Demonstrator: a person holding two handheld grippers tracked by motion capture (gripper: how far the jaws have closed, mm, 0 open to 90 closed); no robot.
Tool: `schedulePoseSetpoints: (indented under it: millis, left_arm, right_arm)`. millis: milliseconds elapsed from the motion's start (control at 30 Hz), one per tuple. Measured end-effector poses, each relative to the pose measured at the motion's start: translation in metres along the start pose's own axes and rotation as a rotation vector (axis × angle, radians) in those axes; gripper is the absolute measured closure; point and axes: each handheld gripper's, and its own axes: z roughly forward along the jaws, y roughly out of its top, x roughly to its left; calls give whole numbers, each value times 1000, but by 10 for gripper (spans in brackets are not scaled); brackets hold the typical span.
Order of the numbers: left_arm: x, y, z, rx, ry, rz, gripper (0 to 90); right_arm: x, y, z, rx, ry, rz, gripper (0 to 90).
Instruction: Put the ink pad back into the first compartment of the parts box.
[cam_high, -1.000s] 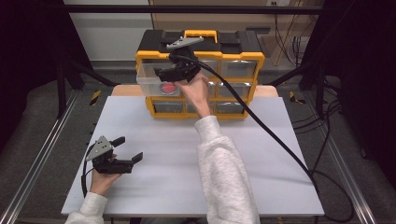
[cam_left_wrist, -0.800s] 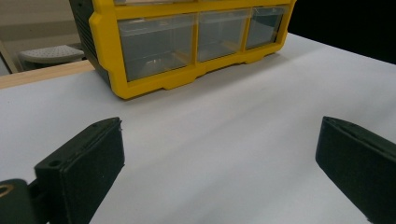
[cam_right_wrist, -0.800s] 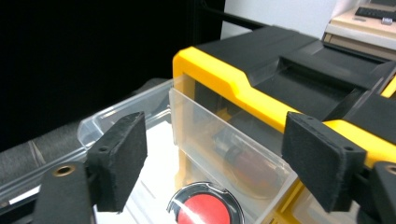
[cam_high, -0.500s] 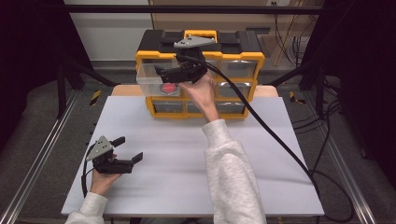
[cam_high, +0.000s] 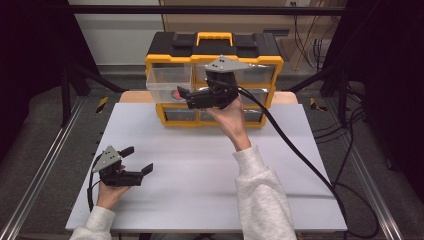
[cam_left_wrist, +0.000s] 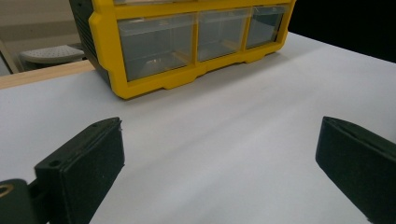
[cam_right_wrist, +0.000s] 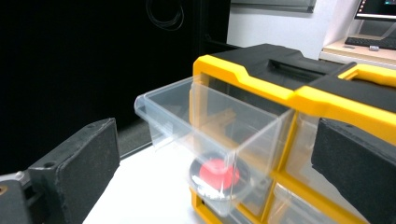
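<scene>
High view: right gripper (cam_high: 182, 96) at the open drawer (cam_high: 167, 84).
Its jaws stand wide beside the pulled-out clear drawer of the yellow organizer (cam_high: 214, 55), a red disc (cam_right_wrist: 219, 173) inside. Left gripper (cam_high: 138, 161) rests wide on the white surface (cam_high: 200, 170).

In the high view the right hand-held gripper (cam_high: 186, 98) covers part of the middle drawers of the yellow organizer (cam_high: 172, 59). The red thing (cam_right_wrist: 218, 174) in the open clear drawer (cam_right_wrist: 187, 119) is blurred behind the plastic (its kind I cannot tell). The left gripper view cuts off the organizer's top.
</scene>
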Motion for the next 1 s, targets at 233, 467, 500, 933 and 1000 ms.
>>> schedulePoseSetpoints:
  millis: [233, 467, 500, 933, 1000]
  left_arm:
    - [-1, 0, 1, 4, -3, 5, 10]
    - [-1, 0, 1, 2, -2, 6, 10]
    - [-1, 0, 1, 3, -2, 6, 10]
    - [-2, -1, 2, 6, -3, 11, 9]
    - [-2, -1, 2, 5, -3, 11, 9]
  right_arm:
    - [0, -22, -23, -19, 6, 10, 15]
    - [-3, -48, -42, -18, 0, 17, 15]
    - [-3, -53, -45, -15, -1, 16, 15]
    - [-5, -126, -64, 54, 13, 44, 14]
    - [-8, -139, -68, 61, 12, 58, 14]
